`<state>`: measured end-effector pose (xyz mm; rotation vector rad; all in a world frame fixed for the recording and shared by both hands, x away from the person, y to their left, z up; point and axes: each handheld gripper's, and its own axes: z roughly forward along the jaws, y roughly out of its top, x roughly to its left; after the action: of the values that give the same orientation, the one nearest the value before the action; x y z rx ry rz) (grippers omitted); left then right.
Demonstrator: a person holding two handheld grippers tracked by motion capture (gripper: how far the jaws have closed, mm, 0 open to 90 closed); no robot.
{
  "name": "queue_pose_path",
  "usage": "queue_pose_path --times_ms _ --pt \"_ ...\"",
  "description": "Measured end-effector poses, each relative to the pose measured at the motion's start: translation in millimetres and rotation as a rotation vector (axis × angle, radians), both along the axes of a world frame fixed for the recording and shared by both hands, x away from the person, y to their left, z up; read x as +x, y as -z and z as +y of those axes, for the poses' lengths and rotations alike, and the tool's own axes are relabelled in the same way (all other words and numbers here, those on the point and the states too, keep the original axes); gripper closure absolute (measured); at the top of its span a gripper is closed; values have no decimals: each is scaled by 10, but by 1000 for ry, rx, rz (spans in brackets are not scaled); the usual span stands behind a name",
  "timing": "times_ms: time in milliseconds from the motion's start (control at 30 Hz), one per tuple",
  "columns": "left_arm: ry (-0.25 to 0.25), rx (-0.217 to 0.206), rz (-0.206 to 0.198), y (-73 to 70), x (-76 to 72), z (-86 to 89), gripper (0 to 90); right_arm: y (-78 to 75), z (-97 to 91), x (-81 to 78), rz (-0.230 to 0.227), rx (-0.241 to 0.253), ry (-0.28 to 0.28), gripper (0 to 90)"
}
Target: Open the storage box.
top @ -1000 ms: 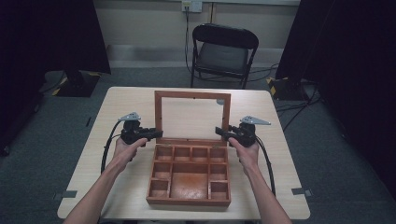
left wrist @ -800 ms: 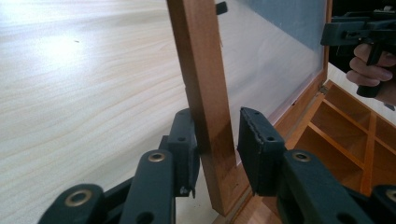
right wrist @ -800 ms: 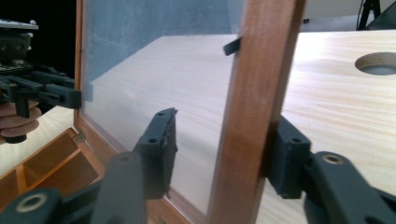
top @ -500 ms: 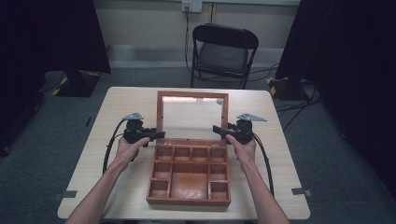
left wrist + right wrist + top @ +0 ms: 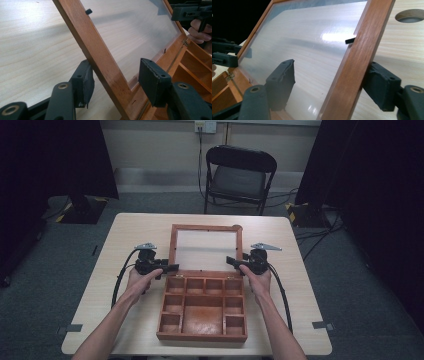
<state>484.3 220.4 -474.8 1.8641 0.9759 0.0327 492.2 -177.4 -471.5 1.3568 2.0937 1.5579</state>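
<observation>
Grey carpet and a black folding chair (image 5: 240,175) lay beyond my pale wood counter (image 5: 125,235), dark curtains either side. The wooden box (image 5: 202,307) sat mid-counter, its glazed lid (image 5: 205,249) leaning back open. My left gripper (image 5: 167,268) and right gripper (image 5: 232,261) straddled the lid's side rails, jaws just opening, pads off the wood, gripping nothing.

Recording studio or lab room, not a home. Evidence in high view: black curtains (image 5: 55,160) at upper left and right of frame; grey carpet floor (image 5: 45,285); light wood tabletop (image 5: 290,285) at centre w/ tape marks (image 5: 322,325) on floor at lower right; black folding chair (image 5: 239,177) at top centre; wall socket (image 5: 205,126) w/ cable; loose cables (image 5: 320,227) at right.
</observation>
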Motion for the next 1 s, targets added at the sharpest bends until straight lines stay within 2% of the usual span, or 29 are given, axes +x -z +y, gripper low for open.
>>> queue_pose_path --times_ms 167,467,833,1000 --pt "-4 -7 8 19 3 33 457 19 -29 17 19 -1 2 262" --pt "-10 -45 41 73 24 54 448 93 12 49 40 -15 14 237" --pt "-11 -55 60 93 40 64 443 122 44 58 50 -38 14 217" --pt "-8 -44 65 84 48 60 432 131 52 59 50 -51 12 213"
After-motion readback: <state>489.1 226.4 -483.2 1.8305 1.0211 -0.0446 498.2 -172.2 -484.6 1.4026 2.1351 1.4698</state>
